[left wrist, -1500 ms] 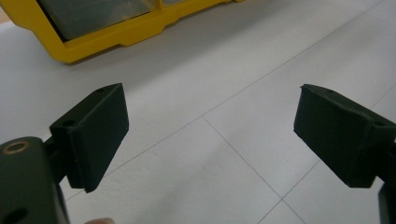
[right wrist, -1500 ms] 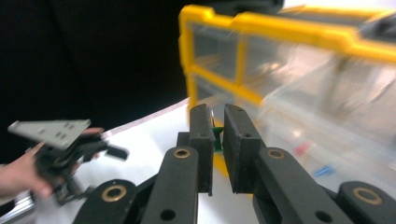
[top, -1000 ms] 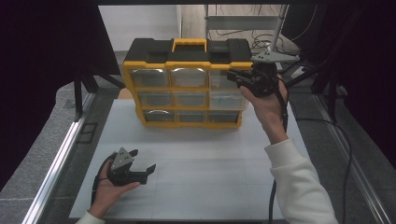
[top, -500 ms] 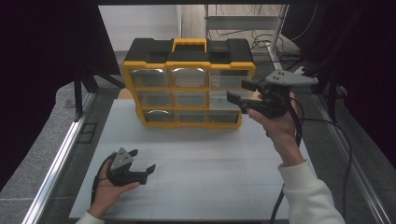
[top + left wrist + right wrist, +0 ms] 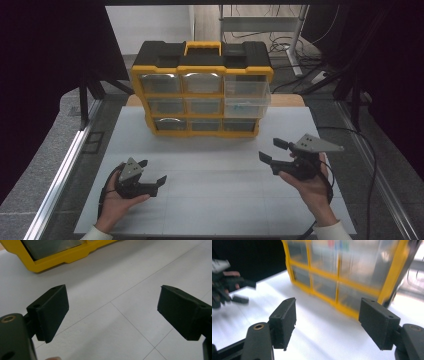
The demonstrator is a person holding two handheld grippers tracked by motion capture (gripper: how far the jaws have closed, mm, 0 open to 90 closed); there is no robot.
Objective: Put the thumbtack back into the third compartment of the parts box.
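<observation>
A yellow and black drawer organizer [image 5: 202,90] with clear drawers stands at the back of the white table [image 5: 215,200]. Its right middle drawer [image 5: 247,105] sticks out a little. My left gripper [image 5: 151,171] rests low on the table at the front left, open, with bare table between its jaws [image 5: 112,310]. At the front right, my right gripper [image 5: 270,149] faces the organizer [image 5: 342,272] from a short way off. Its jaws have just been opening and stand open [image 5: 327,320] with nothing between them. The right gripper view also shows the other hand with its gripper [image 5: 227,282] at far left.
A metal rail [image 5: 60,175] runs along the table's left edge. A black cable [image 5: 372,165] trails off the right side. Dark curtains stand at both sides, and a desk frame with loose cables [image 5: 280,30] stands behind the organizer.
My right gripper has come away from the organizer's right drawers, down and toward the front right of the table, and its jaws have opened. The left gripper has stayed put.
</observation>
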